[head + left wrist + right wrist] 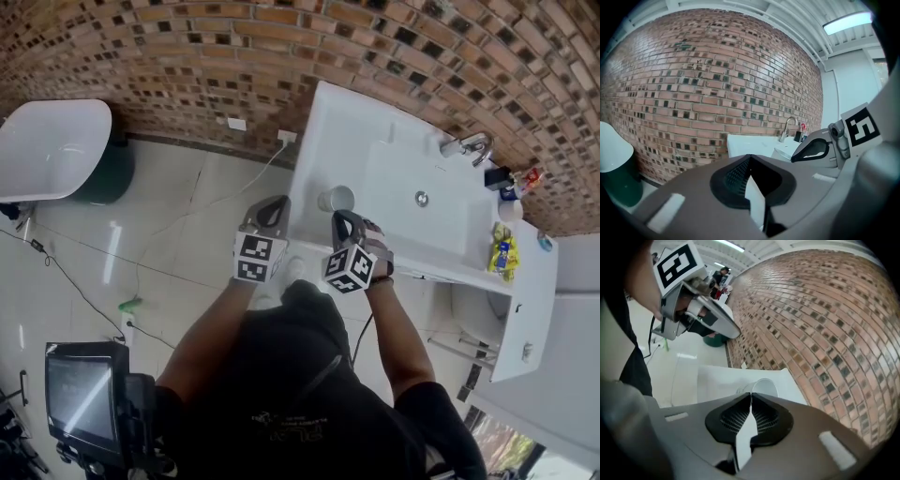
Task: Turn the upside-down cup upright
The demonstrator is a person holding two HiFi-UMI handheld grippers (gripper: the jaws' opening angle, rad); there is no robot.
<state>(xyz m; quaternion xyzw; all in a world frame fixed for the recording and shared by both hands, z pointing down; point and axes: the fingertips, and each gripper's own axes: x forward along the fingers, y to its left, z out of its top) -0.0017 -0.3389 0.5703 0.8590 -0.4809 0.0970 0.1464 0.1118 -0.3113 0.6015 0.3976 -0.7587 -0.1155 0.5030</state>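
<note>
**Head view:** I'm at the long white ceramic basin counter (323, 122) set against a red-brown brick wall (187, 56). R gripper (342, 217) has its tips at the small white plastic cup (336, 199). The cup is over the counter's flat L end, just beside the bowl and near the front edge. It's tipped, mouth showing as a pale oval, so not upright yet. L gripper (277, 204) hangs just off the counter's L edge, apart from the cup.

**L gripper view:** jaw tips together, 0 between them, idle. Chrome tap (787, 130) and the R gripper's marker cube (860, 129) lie beyond.

**R gripper view:** jaws down to a sliver, tips pinched on the cup's thin wall near the rim. Open mouth faces up-right toward the bricks. Can't tell if the base touches the counter.

**Risks (my guess):**
- A pinch on 1 thin wall gives little hold. The cup may swivel or slip out mid-roll, then go off the front edge or into the bowl.
- Squeeze harder and the wall could buckle.
- Let go before the mouth is level and it tips back over.

**Writing:** only black/white square codes on the marker cubes, no letters. The yellow packet (502, 251) at the counter's far R has print, too small to read. No brand seen on the cup.
</note>
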